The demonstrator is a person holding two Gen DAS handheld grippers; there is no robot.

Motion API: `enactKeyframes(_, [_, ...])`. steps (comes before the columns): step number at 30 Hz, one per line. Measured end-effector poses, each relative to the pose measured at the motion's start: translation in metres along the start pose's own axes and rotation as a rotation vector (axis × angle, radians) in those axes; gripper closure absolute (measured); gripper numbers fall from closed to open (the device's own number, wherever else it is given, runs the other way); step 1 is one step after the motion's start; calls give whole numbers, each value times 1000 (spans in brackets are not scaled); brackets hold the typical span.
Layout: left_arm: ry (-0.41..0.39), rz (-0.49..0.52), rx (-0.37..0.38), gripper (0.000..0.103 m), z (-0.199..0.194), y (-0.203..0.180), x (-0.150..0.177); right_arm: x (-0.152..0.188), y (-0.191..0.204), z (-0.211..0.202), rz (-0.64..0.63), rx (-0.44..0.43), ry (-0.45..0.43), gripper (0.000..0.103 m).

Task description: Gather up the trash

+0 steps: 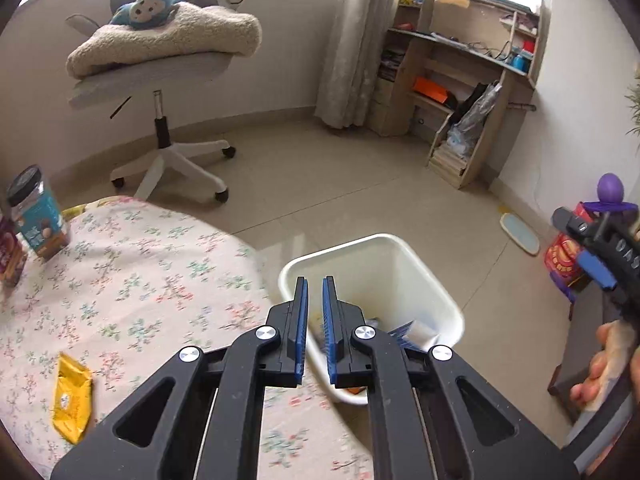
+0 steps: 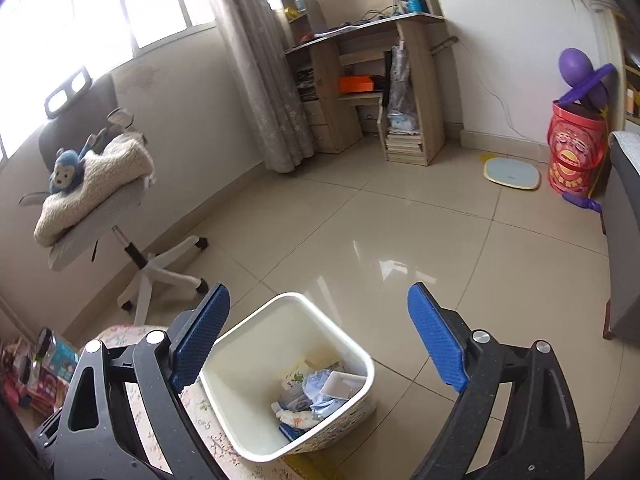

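Left claw (image 1: 315, 286) nearly closed and empty above the white bin (image 2: 362, 354) of trash (image 2: 316, 394), right claw (image 2: 319, 312) wide open, apparently empty.

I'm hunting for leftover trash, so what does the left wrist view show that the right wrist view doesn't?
Only the left wrist view shows a yellow packet lying on the floral cloth, plus the shut left gripper. Only the right wrist view shows the open, empty right gripper and the bin's contents clearly. Both show the white bin and the office chair.
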State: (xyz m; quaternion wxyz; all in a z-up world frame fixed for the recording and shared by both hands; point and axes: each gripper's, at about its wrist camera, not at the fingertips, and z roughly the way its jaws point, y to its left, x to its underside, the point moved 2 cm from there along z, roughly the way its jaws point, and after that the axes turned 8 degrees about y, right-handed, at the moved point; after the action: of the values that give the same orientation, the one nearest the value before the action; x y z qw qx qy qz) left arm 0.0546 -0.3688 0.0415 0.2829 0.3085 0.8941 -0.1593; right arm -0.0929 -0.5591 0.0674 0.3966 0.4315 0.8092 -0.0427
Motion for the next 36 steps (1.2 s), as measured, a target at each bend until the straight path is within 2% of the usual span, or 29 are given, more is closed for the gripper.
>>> enactKeyframes(2, [57,-24,-59,93,9,40,13,7,24,2,-59,-40,27,13])
enactKeyframes(3, [104,-37,-80,87,15,60,20,11,35,2,-86,-57,41,13])
enactKeyframes(4, [164,-50,-100,80,23,82,27,15,47,3,-114,-72,54,13])
enactKeyframes(5, [219,-64,-120,61,30,102,34,19,58,4,-141,-84,67,12])
enactKeyframes(7, [301,-89,-155,50,39,140,49,27,81,6,-193,-105,87,11])
enactKeyframes(10, [397,-106,-197,42,48,185,69,40,111,7,-264,-128,112,9])
enactKeyframes(13, [458,-137,-188,32,54,216,85,53,136,11,-316,-149,147,8])
enactKeyframes(15, [491,-134,-205,26,58,229,93,60,151,14,-339,-167,176,8])
enactKeyframes(20, [577,-127,-200,20,69,251,112,78,185,21,-395,-191,225,7])
enactKeyframes(25, [651,-159,-161,20,84,264,132,94,207,27,-450,-199,262,7])
enactKeyframes(26, [637,-168,-158,20,82,265,132,96,209,27,-459,-198,265,7])
enactKeyframes(28, [620,-180,-158,36,78,264,131,97,209,27,-474,-191,266,7])
enactKeyframes(29, [603,-183,-163,52,74,262,129,97,207,26,-476,-187,264,7])
enactKeyframes(32, [563,-206,-147,73,67,255,122,91,196,25,-455,-180,256,7])
enactKeyframes(36, [470,-188,-163,77,55,232,106,78,173,23,-395,-179,247,7])
